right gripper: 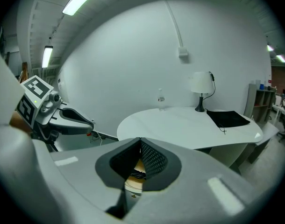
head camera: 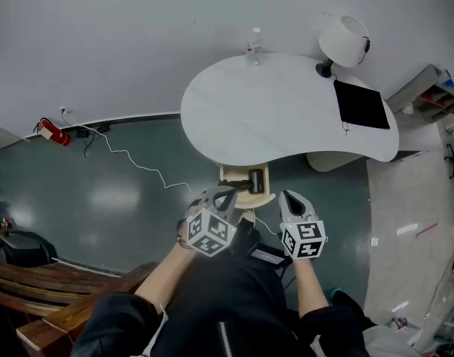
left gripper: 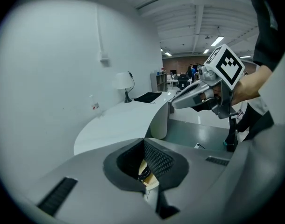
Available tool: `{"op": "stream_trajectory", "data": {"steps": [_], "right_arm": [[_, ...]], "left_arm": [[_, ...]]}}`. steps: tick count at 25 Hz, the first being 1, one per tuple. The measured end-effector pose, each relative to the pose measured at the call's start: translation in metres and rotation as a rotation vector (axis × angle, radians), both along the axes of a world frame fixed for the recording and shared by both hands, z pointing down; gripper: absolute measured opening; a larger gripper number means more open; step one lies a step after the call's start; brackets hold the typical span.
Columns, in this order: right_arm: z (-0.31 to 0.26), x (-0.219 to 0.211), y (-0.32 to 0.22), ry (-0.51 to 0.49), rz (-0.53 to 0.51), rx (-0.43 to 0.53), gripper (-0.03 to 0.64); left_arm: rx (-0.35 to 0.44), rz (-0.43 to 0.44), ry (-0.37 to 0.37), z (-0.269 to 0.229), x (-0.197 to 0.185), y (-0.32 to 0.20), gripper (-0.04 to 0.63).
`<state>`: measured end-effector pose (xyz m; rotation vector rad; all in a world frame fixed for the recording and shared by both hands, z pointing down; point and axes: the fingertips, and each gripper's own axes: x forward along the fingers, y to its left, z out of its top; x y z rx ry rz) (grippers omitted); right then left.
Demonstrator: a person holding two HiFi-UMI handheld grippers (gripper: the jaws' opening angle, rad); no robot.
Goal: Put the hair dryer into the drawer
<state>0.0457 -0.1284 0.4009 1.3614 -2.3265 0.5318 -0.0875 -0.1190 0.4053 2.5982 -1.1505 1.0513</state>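
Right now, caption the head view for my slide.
Hair dryer lying in the open drawer below the white table, left gripper and right gripper shut.

White tabletop (head camera: 272,103) with a black rectangular mat (head camera: 361,104) and a lamp (head camera: 344,40) with a white shade. Pale wooden drawer (head camera: 266,196), with a black hair dryer (head camera: 254,178) inside. Glossy grey-green floor (head camera: 123,199) and white wall (head camera: 100,43). The left claw (head camera: 223,195) and right claw (head camera: 290,197) are grey, and each carries a cube patterned with black-and-white square markers. Red fire extinguisher (head camera: 54,134). The person's sleeves (head camera: 112,322) are black.
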Motion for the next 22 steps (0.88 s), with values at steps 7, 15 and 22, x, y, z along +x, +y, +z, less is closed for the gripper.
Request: {"op": "stream_trajectory", "data": {"steps": [7,15,22], "right_arm": [[-0.008,-0.010,0.011,0.008,-0.002,0.030,0.003],[-0.012,-0.010,0.016,0.028,0.005,0.050,0.003],[-0.013,-0.015,0.014,0.033,0.003,0.051,0.003]], "left_arm": [[0.009,0.004,0.032,-0.006,-0.004,0.011,0.012],[0.016,0.001,0.031,-0.004,-0.013,0.012,0.012],[0.003,0.009,0.021,0.001,-0.017,0.010,0.012]]}}
